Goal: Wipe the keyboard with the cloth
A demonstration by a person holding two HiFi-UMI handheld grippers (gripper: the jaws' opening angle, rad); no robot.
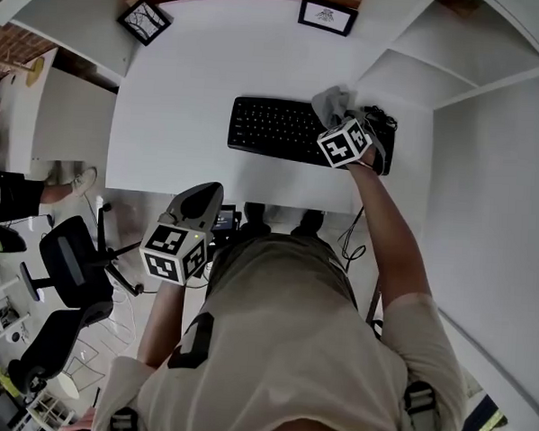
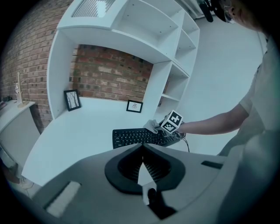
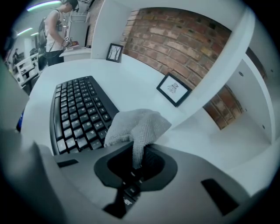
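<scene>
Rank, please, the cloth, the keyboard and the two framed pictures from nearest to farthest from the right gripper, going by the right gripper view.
1. The cloth: pinched between the jaws of the right gripper.
2. The keyboard: just beneath the cloth, stretching left.
3. The nearer framed picture: at the desk's back, on the right.
4. The farther framed picture: at the desk's far left corner.

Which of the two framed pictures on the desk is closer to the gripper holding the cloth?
The framed picture behind the keyboard. The other frame stands in the far left corner, well away from the right gripper and cloth.
</scene>
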